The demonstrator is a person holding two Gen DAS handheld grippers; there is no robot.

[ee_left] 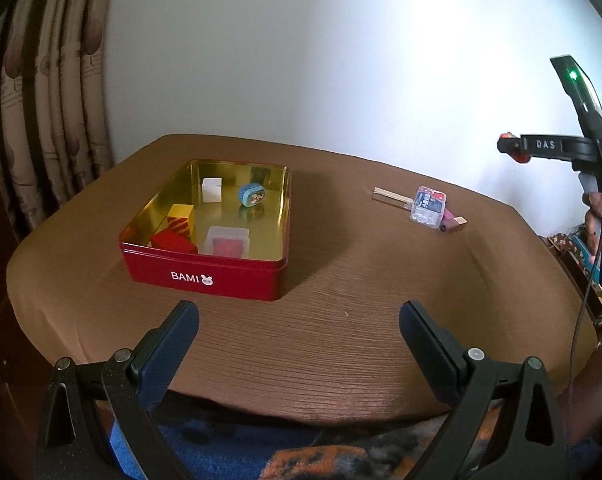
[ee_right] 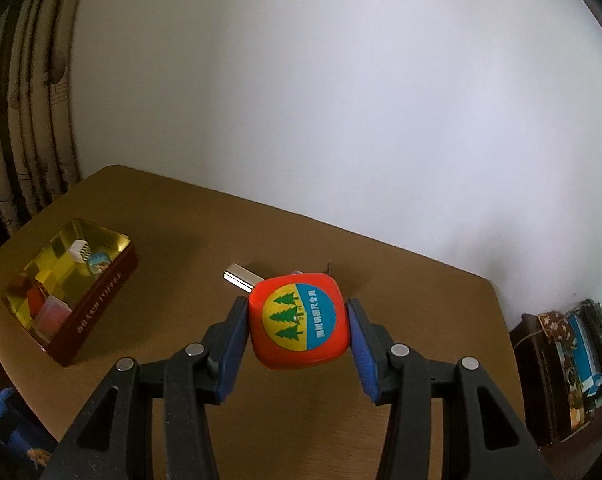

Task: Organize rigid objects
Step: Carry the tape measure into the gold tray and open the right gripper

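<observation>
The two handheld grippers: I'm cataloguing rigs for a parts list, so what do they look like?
Both share one build: the left gripper and the right gripper have black, speckled forked arms with triangular cut-outs, round silver pins at the joints and blue ribbed pads. Seen from the side, the right one bears white "DAS" lettering, a green light and a thin dark cable.
</observation>
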